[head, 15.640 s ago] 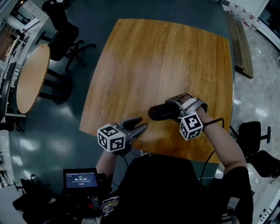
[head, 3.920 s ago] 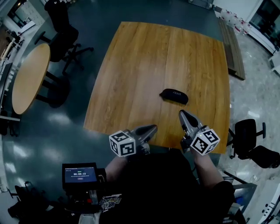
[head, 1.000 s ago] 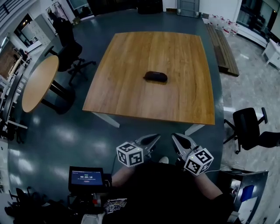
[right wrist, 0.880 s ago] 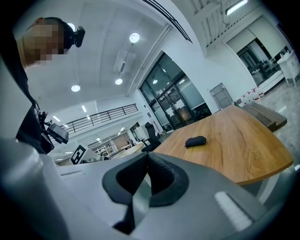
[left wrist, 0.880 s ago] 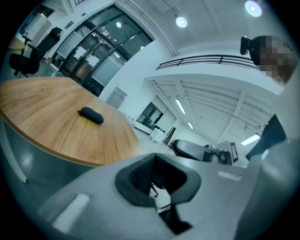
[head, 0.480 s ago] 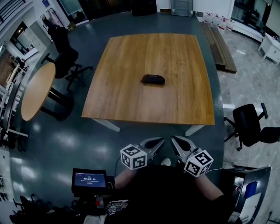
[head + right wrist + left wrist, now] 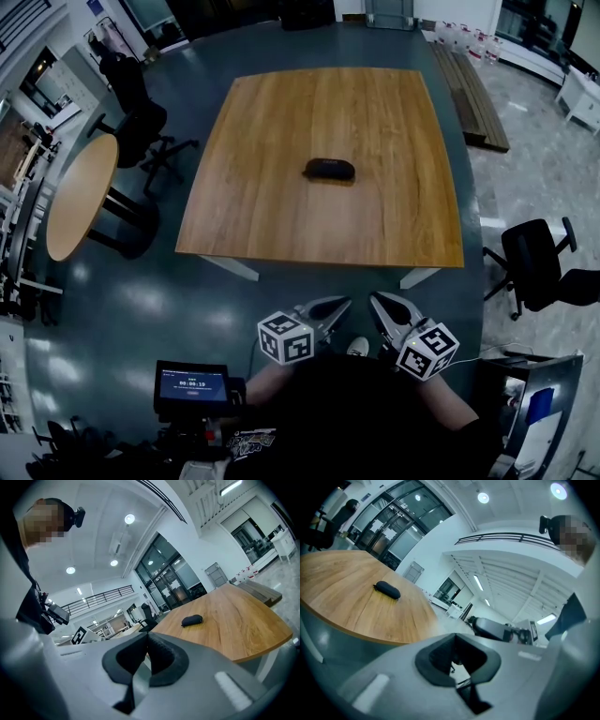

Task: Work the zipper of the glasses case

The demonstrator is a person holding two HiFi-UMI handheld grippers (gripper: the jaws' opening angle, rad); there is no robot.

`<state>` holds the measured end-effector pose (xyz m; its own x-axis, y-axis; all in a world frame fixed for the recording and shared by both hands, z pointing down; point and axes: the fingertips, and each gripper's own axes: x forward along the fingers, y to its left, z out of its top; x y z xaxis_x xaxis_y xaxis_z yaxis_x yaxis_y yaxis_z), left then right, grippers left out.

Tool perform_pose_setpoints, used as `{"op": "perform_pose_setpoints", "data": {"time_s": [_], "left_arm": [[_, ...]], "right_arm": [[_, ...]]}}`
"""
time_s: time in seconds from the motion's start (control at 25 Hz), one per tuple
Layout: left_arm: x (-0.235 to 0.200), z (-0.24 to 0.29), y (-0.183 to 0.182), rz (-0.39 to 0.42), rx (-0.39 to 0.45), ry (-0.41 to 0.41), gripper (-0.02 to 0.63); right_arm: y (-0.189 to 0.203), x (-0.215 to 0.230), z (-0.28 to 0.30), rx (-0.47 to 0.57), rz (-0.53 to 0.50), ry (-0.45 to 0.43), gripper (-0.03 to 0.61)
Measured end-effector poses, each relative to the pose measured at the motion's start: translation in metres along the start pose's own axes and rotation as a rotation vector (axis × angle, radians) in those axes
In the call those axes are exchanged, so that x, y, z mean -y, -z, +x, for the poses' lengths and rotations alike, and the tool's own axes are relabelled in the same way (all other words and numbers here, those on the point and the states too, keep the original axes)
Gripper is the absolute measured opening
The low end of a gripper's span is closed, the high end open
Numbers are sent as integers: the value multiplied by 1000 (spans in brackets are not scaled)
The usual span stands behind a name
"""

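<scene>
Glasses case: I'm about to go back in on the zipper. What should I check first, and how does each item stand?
1. Glasses case lying free on the table, near its middle: ok.
2. Left gripper shut with nothing between its jaws: ok.
3. Right gripper shut with nothing between its jaws: ok.
4. Grippers close enough to work the case: not ok; both hang off the table's near edge, well short of it.
5. Zipper pull position and whether the case is zipped: cannot tell, too small in every view.
</scene>
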<state>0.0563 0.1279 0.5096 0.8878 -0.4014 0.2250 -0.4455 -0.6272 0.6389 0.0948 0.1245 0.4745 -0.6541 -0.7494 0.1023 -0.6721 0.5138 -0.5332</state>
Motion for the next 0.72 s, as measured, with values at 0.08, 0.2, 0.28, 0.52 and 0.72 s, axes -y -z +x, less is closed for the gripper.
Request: {"op": "perform_pose_setpoints", "data": {"time_s": [0.08,0.2,0.28,0.52,0.72], "left_arm": [[-1,1,0,-9,2,-5,0],[0,1,-1,-10,7,-9,0],[1,0,-2,-5,10,-9,0],[1,4,3,-22,-6,1,0],[3,12,5,-23,-15,9,0]], "right_arm": [[-1,1,0,-1,3,0,5],[-2,1,0,-4,5,-5,5],[-1,0,0,-4,3,-11,5],[0,3,-2,-4,13,-6,5],[-1,9,-7,-1,13,1,5]]}}
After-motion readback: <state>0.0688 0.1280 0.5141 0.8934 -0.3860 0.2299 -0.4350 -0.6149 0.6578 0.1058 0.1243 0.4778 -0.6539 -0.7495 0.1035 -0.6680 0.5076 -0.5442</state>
